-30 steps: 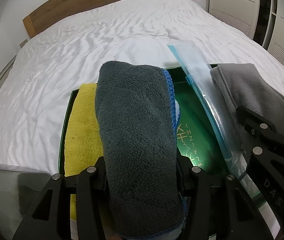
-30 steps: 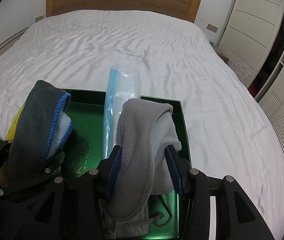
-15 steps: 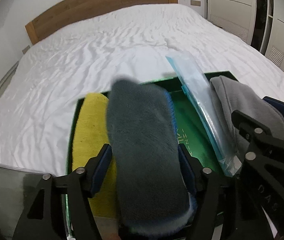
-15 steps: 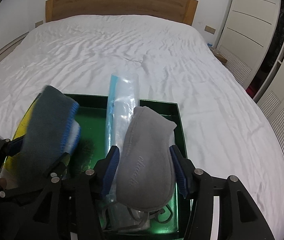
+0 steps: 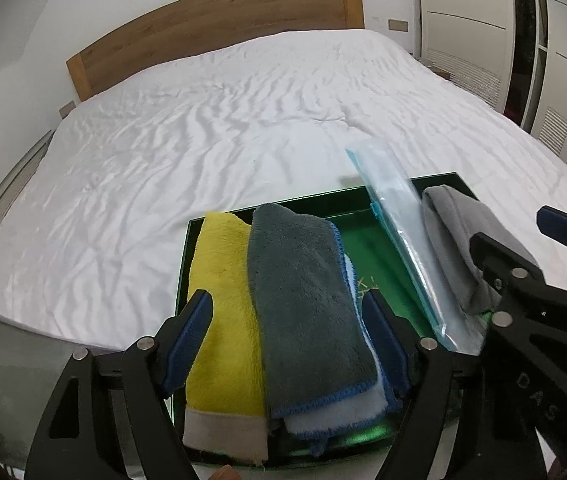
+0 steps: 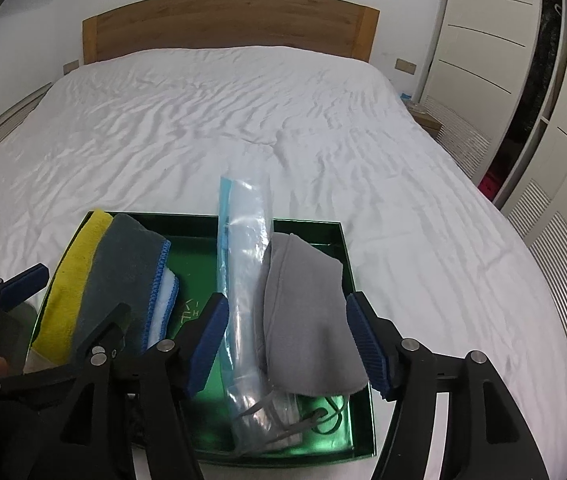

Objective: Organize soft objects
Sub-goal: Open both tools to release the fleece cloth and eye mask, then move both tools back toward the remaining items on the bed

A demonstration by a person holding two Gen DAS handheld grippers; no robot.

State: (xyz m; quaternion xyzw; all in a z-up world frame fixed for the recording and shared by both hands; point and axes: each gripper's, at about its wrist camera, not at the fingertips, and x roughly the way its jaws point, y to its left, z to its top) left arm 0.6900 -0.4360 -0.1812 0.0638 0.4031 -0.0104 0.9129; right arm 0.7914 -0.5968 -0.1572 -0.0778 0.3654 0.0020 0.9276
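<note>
A green tray [image 5: 367, 240] [image 6: 347, 256] rests on the bed's near edge. In it a folded dark grey towel with blue trim [image 5: 303, 300] [image 6: 123, 280] lies partly over a yellow towel [image 5: 219, 300] [image 6: 71, 288]. My left gripper [image 5: 287, 328] hangs above them, its jaws opening and its pads clear of the cloth. At the tray's right side a grey fabric pouch [image 6: 307, 320] [image 5: 463, 240] lies beside a clear plastic bag [image 6: 247, 272] [image 5: 399, 240]. My right gripper [image 6: 287, 340] straddles the pouch, jaws opening, pads off it.
The white wrinkled bed sheet [image 5: 223, 128] stretches to a wooden headboard [image 6: 227, 24]. White wardrobe doors [image 6: 495, 48] stand on the right. A cord lies in the tray's near right corner [image 6: 323, 428].
Both grippers let go: the dark grey towel dropped onto the yellow one, the grey pouch settled in the tray. Both grippers spread wider and drew up and back.
</note>
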